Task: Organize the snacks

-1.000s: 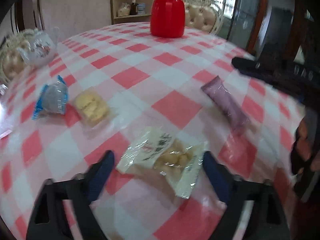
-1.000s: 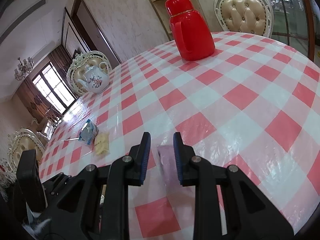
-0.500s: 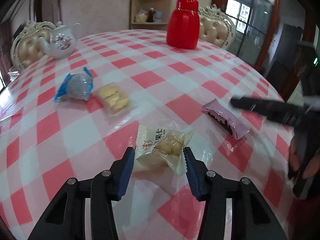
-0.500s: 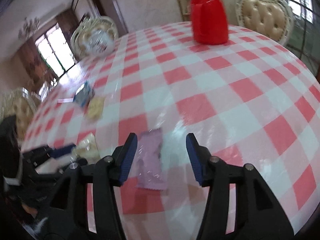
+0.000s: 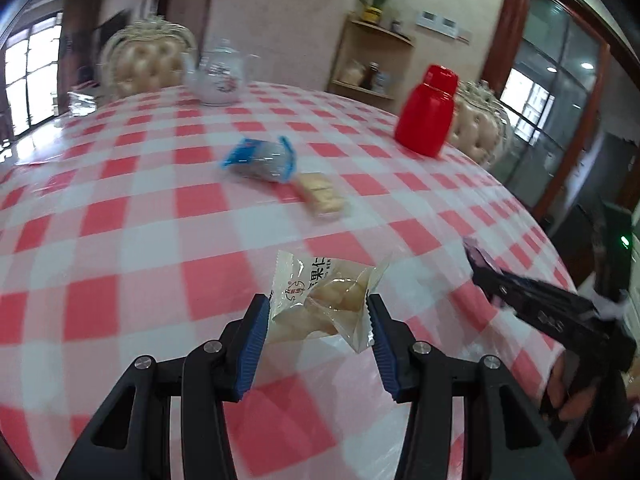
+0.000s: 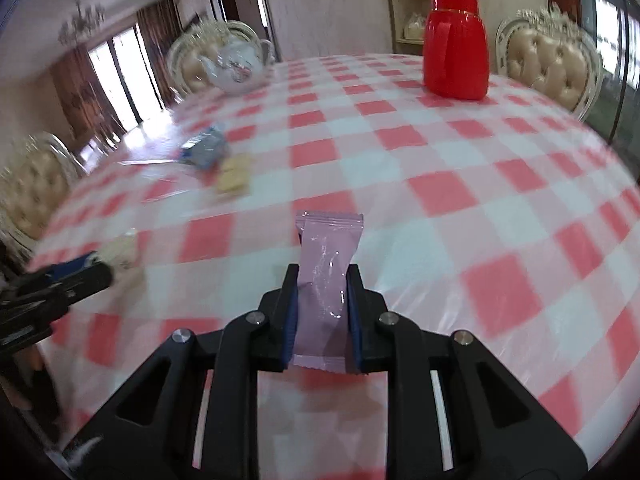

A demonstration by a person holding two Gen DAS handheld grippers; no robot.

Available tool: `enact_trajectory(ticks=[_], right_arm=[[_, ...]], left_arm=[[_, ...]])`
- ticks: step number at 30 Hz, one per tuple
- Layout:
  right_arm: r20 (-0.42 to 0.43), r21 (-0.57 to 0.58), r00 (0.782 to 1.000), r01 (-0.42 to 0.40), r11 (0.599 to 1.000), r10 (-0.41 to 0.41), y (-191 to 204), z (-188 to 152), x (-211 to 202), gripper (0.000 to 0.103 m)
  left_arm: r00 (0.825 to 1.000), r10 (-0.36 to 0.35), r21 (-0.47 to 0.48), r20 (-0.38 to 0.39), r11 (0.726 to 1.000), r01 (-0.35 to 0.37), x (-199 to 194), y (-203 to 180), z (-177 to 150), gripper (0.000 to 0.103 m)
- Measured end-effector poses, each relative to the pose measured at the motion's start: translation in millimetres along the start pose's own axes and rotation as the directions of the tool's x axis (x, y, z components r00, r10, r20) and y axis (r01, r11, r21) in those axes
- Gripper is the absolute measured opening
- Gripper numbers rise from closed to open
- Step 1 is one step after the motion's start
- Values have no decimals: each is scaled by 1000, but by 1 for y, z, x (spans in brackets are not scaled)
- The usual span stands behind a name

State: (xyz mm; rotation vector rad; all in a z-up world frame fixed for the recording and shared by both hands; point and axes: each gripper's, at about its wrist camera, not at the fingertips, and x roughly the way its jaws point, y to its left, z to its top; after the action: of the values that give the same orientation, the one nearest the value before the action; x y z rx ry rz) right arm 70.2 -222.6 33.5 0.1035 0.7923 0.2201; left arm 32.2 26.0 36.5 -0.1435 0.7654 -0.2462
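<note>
Checked tablecloth; jaws grip clear packet, pink packet.

Red flask and white teapot on checked tablecloth

Both wrist views are bright with even daylight. We see windows blown out to white, far left of the right gripper; a second lit window sits far left of the left gripper. The glossy checked tablecloth carries soft white glare ahead of both grippers. Shadows are weak; a faint one lies under the pink packet. Motion blur smears the blue packet and teapot; things between the fingers stay sharp. Fisheye bulges the table, corners go black.
</note>
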Motion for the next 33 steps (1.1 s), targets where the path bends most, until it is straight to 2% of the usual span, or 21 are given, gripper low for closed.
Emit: enact_trajectory(ticks=[5, 12, 23, 33], right_arm=[[2, -28, 999, -38, 999, 38, 30, -16, -13, 25], [-14, -78, 991, -132, 988, 131, 76, -34, -23, 25], [-56, -170, 964, -267, 949, 261, 143, -56, -32, 25], [-119, -249, 933, -358, 900, 338, 195, -74, -31, 25]], left_arm=[[999, 53, -29, 1, 998, -53, -23, 12, -18, 50], [990, 137, -23, 26, 990, -136, -62, 23, -37, 50], [975, 219, -13, 25, 976, -219, -104, 40, -65, 50], [960, 280, -63, -7, 958, -280, -132, 72, -92, 50]])
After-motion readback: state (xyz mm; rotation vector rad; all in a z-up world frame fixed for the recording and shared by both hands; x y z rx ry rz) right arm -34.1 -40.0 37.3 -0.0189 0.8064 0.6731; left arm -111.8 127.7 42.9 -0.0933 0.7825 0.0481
